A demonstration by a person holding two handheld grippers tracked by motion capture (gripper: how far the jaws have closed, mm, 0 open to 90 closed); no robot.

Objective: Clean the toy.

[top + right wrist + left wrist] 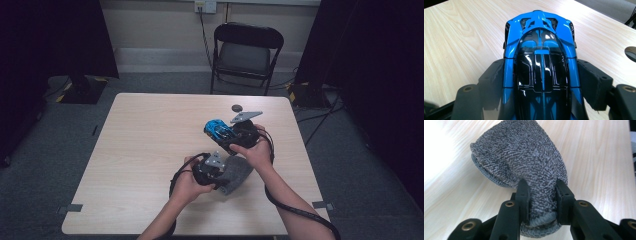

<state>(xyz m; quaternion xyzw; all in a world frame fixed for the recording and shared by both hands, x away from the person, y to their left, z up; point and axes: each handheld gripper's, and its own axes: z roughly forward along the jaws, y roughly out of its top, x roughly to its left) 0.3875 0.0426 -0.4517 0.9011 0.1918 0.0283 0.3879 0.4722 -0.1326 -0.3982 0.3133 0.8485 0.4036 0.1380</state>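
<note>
the car (541, 62) is clamped by its sides in the right gripper (223, 136), above the desk (150, 150). the cloth (524, 162), lying on the desk just beside, is pinched in the left gripper (222, 172). step in hand, by judgement: wiping. next, the cloth is to be brought against the car body.

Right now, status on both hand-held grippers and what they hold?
Left hand-held gripper shut on grey cloth. Right hand-held gripper clamps blue toy car. Small dark disc beyond, not in the way.
</note>
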